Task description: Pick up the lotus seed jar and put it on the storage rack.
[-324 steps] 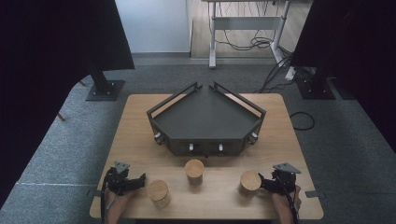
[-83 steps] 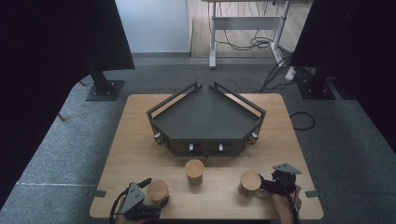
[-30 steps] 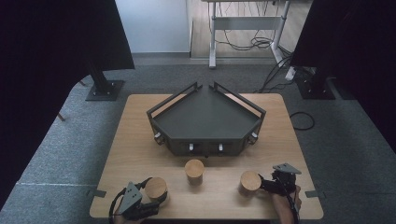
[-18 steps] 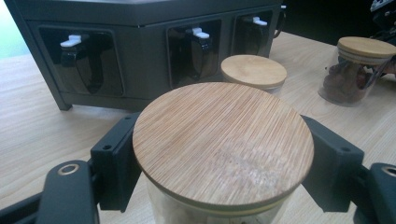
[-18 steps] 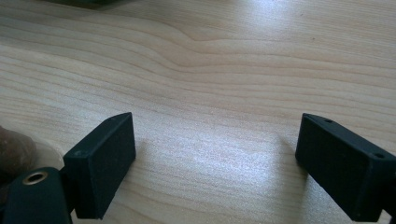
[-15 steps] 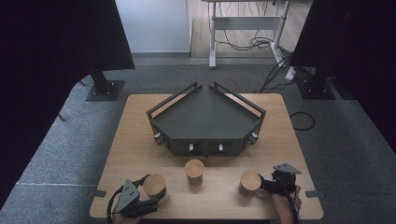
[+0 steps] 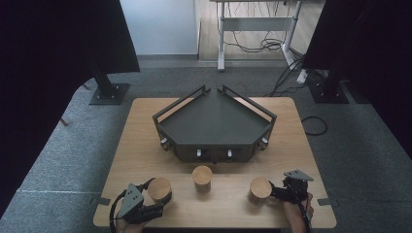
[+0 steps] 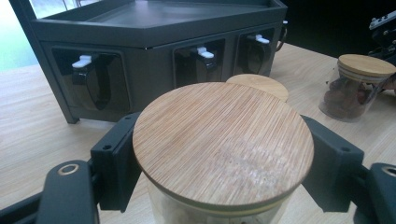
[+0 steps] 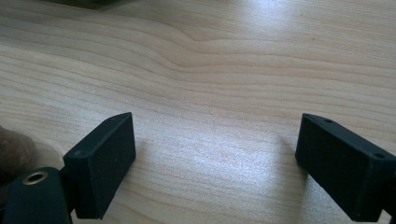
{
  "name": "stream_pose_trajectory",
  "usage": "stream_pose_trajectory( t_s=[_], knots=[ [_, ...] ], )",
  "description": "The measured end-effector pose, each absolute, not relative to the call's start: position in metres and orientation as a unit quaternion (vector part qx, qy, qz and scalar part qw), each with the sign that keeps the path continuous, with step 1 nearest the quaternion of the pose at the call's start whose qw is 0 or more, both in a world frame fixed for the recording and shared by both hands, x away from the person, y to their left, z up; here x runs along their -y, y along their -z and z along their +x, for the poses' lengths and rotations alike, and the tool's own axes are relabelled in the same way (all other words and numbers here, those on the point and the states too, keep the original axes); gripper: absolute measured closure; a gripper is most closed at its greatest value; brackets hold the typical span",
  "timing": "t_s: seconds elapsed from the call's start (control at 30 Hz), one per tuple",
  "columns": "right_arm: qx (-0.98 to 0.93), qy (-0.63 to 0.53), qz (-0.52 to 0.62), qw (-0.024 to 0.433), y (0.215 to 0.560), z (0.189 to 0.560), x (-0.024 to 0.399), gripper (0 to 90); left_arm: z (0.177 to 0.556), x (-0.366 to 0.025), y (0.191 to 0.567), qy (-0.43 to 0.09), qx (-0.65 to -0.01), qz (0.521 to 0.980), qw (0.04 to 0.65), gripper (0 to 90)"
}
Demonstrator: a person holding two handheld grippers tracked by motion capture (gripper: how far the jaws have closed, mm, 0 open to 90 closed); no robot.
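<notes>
Your left gripper sits at the lower left of the high view, its jaws pinching the left jar just below its bamboo lid. That jar stands on the counter near the front edge, low in the frame. It is clear glass with something brown inside, so treat it as rigid, smooth-walled and breakable: I'd judge it moderately heavy and liable to slip if you squeeze lightly, yet not something to crush. The lid may only rest in place, so hold the glass body under the rim, as you do now, and keep the jar upright.

At lower centre stands the middle jar, just in front of the dark tray rack, whose front face carries small white latches. At lower right, the right jar stands just beside your right gripper, whose jaws are spread with nothing but bare wood between them.

The high view gives you the row of three jars and the spacing; it hides the contact. The left gripper view shows both pads against the glass, and the latches close up. The right gripper view confirms the empty gap.
</notes>
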State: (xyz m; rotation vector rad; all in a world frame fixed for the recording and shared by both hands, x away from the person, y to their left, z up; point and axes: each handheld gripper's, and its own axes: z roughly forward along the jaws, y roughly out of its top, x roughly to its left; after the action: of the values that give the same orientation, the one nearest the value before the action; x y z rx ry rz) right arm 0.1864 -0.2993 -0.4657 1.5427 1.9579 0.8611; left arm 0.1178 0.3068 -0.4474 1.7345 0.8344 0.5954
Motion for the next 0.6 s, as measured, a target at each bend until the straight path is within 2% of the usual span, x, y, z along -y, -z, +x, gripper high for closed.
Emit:
stream_pose_trajectory(
  t_s=[0.6],
  knots=[
    [-0.719, -0.316, 0.566, 0.25, 0.466, 0.186, 0.299, 11.6, 0.126, -0.303, 0.43, -0.252, -0.352, 0.723, 0.538, 23.8]
  ],
)
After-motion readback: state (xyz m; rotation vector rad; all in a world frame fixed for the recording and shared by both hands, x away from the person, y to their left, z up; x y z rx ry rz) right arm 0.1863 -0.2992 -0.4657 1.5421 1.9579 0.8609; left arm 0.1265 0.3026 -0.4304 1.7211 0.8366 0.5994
